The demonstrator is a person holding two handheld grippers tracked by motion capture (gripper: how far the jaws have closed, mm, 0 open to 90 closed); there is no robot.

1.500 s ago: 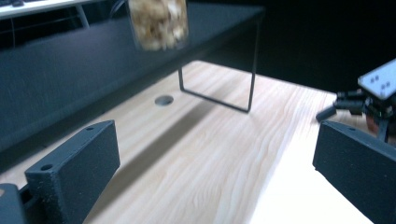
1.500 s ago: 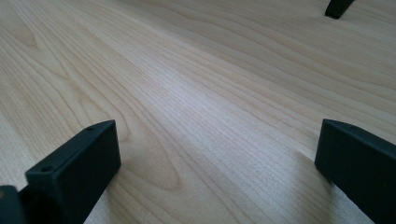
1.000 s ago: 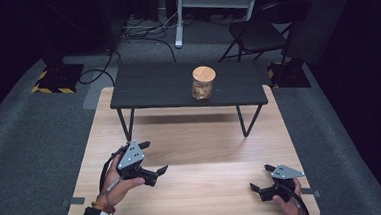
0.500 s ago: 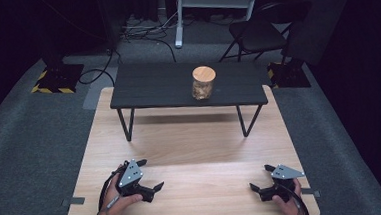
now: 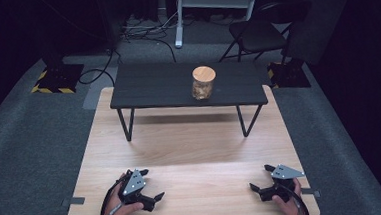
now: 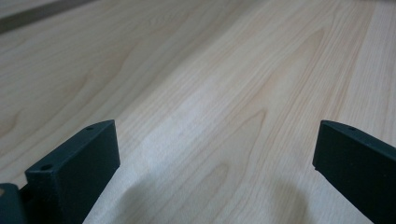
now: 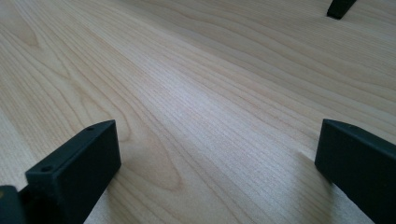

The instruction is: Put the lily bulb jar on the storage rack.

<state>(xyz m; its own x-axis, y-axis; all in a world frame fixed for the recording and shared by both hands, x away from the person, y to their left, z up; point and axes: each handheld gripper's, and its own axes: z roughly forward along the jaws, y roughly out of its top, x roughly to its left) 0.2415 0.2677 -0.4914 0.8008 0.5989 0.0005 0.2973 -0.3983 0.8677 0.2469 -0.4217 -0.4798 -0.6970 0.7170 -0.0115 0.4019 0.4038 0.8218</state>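
Jar handling comes second to the tongs themselves: the left tongs (image 5: 151, 197) sit low at the lower left of the high view, jaws spread wide over bare pale wood, and the left gripper view shows nothing between them. The right tongs (image 5: 262, 188) rest at the lower right of that frame, likewise wide and empty, with the grain of the wooden surface (image 5: 196, 152) running between their jaws in the right gripper view. Well apart from both, at the upper middle of the frame, the jar (image 5: 203, 82) stands upright on the small black table (image 5: 152, 87), toward its right half. It looks like clear glass with a flat wooden lid (image 5: 204, 72) and some brownish contents, so I judge it rigid, smooth-sided, fairly weighty and breakable; a grip across the body below the lid seems safest, since the lid may lift free. Compared with a second ago, the left tongs have dropped lower in the frame and closer to the near edge, while the right tongs and the jar have stayed where they were.
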